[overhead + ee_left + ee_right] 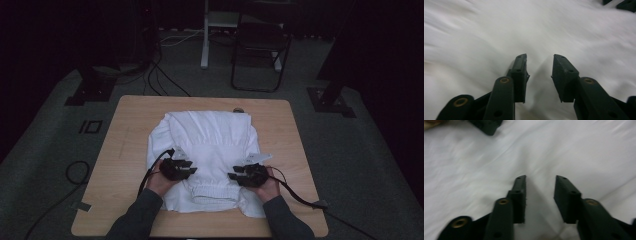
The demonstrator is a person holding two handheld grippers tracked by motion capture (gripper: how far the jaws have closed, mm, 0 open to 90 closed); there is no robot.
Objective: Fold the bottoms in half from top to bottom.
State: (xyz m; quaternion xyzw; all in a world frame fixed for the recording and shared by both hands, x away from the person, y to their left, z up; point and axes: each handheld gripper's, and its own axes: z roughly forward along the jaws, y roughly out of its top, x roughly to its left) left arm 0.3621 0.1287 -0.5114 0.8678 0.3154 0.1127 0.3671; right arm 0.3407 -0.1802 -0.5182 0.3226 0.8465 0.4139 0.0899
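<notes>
We are seeing a white sweatshirt (207, 145) lying flat and folded across the middle of the wooden surface (290, 135), its ribbed hem facing the near edge, soft creases running lengthwise.

High view overhead, gripper views close, sharing white garment (207, 142)

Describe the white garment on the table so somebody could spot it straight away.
On the wooden table, look at the middle. The folded white garment lies there, its ribbed hem toward the person, the only pale cloth among dark gear.
</notes>
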